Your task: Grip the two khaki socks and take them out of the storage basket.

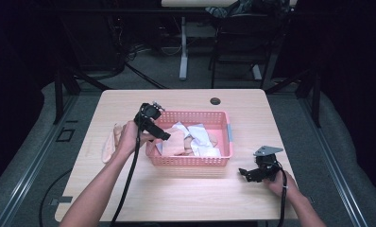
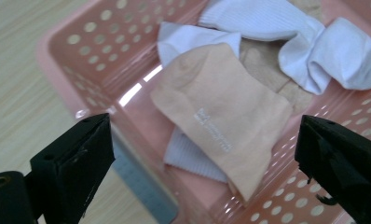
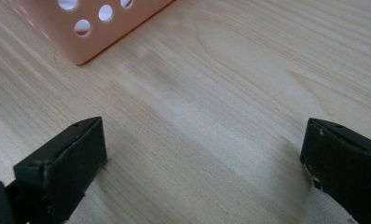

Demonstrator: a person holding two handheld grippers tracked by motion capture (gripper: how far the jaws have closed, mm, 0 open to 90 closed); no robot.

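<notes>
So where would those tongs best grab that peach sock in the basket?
Probably by the peach sock at its lower end, coming from above: it lies flat on top of the white socks, and that end overhangs near the pink basket wall, free to pinch.

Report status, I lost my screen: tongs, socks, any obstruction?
Left tongs open over the basket, above the peach sock. Right tongs open, empty, on the table. Nothing blocking.

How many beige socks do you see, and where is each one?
3, maybe more hidden: one beige cotton sock on top at the pink perforated plastic basket's near end, another under the white socks, and one on the table left of the basket.
</notes>
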